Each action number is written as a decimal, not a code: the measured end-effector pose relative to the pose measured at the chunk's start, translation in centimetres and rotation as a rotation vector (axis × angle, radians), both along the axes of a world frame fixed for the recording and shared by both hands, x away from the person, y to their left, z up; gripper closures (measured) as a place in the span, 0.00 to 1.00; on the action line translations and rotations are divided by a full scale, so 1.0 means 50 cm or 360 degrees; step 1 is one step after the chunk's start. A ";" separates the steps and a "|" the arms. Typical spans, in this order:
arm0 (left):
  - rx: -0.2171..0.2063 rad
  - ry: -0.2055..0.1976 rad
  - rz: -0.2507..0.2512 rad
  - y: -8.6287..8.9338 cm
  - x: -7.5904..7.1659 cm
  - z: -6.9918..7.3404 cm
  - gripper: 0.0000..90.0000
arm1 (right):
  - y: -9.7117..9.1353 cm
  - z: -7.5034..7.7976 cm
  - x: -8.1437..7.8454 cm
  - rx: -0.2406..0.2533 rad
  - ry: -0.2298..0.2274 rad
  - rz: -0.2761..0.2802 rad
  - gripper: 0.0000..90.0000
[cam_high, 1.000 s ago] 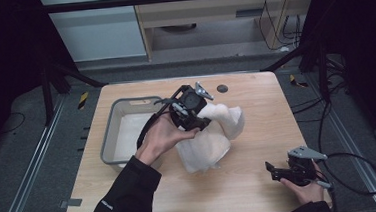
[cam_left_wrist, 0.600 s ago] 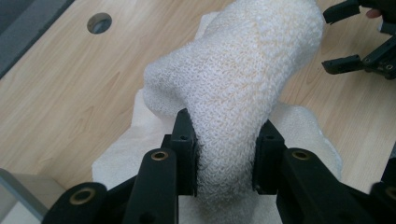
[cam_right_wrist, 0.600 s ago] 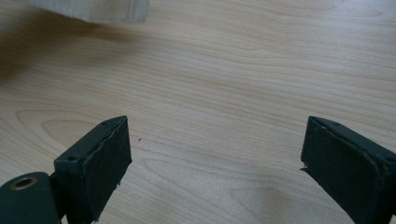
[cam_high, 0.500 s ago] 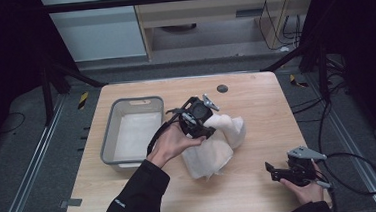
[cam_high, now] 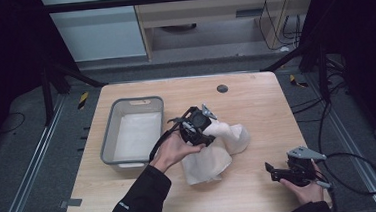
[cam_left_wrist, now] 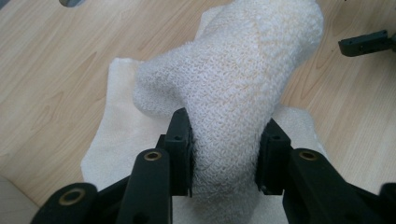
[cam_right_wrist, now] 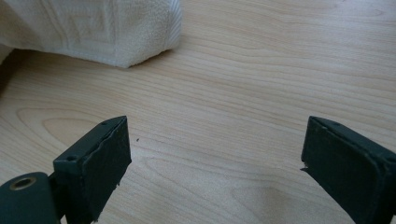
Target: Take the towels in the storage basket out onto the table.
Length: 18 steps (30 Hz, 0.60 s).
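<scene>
I am at a light wooden table (cam_high: 256, 101), holding a two-jaw gripper in each hand. My left gripper (cam_high: 204, 135) is at the middle of the table, over a cream-white towel (cam_high: 214, 154) that lies bunched there, just right of a grey bin (cam_high: 108, 141). In the left gripper view, my left gripper (cam_left_wrist: 226, 154) has a thick raised fold of the towel (cam_left_wrist: 233, 88) between its two black jaws. The pads touch the terry cloth on both sides and the fold is pinched narrower where they meet it. These jaws have just been opening a little, with the towel between them. The rest of the towel spreads flat on the wood beneath the fold, with a rounded hump on the far right side.

My right gripper (cam_high: 276, 172) rests near the near right corner of the table, well apart from the towel, its cable looping off the right edge. In the right gripper view, my right gripper (cam_right_wrist: 215, 158) has its jaws spread wide with bare wood between them, holding nothing. A folded corner of the towel (cam_right_wrist: 116, 32) lies farther off, at the upper left of that view.

The grey bin stands on the left half of the table, and a flat white cloth (cam_high: 135, 137) lines its bottom.
</scene>
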<state>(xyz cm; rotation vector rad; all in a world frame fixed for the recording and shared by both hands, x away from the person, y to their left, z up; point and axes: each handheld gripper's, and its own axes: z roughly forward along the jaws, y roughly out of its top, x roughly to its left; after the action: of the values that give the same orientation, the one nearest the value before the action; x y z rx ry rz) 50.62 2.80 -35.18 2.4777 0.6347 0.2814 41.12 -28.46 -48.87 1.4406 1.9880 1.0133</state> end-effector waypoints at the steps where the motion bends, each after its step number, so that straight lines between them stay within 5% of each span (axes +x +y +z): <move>1: -0.0001 0.0001 0.0001 0.001 0.000 -0.005 0.69 | 0.000 0.000 0.000 0.0003 0.0003 -0.0003 0.09; 8: -0.0031 -0.0014 0.0007 0.006 -0.002 -0.023 0.62 | 0.001 -0.001 0.000 -0.0004 0.0002 0.0005 0.09; 18: -0.0102 -0.0118 0.0024 0.024 -0.012 -0.029 0.41 | 0.001 -0.001 0.000 -0.0008 0.0004 0.0005 0.09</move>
<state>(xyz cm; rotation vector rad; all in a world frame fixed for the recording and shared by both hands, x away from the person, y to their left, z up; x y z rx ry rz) 50.01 4.03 -36.63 2.3907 0.6222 0.3515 41.13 -28.39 -48.93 1.4374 1.9936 1.0073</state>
